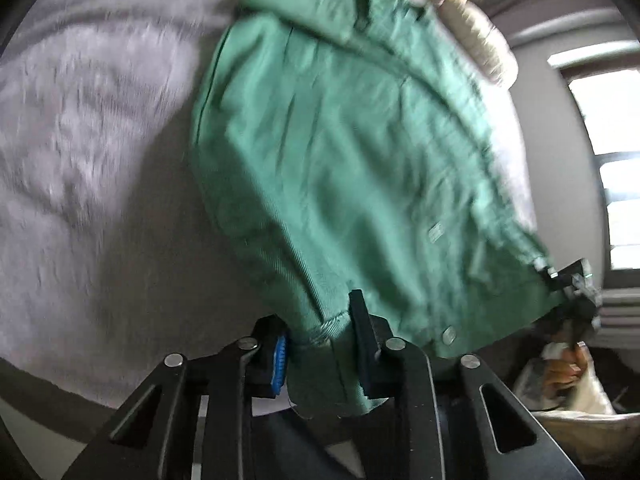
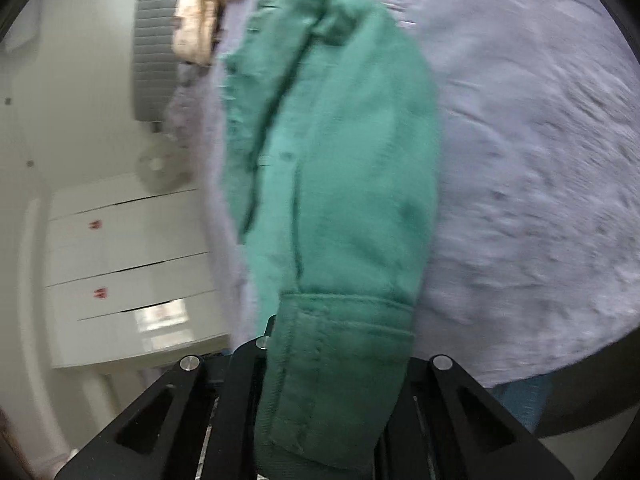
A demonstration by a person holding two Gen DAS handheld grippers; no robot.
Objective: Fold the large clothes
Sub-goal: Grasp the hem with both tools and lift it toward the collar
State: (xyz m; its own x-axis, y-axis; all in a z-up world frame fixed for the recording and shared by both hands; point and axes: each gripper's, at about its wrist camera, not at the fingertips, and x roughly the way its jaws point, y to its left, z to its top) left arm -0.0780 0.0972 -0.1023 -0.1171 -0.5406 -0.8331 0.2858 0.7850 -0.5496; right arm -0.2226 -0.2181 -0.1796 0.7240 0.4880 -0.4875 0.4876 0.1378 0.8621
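1. A bed covered by a fuzzy pale lilac-grey blanket (image 1: 80,152) carries everything.
2. A green garment (image 1: 340,168) lies across it, stretching from 12 o'clock down to 6 o'clock in both wrist views.
3. A beige crumpled cloth (image 2: 198,20) sits at 11 o'clock in the right wrist view, near the garment's far end.

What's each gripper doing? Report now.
Left gripper: closed on the green shirt.
Right gripper: closed on the same shirt's cuffed edge.

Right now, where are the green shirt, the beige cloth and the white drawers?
green shirt (image 1: 340,160): left wrist view, middle of its spread body.
beige cloth (image 2: 198,28): right wrist view, its bunched middle.
white drawers (image 2: 132,264): right wrist view, a middle drawer front.
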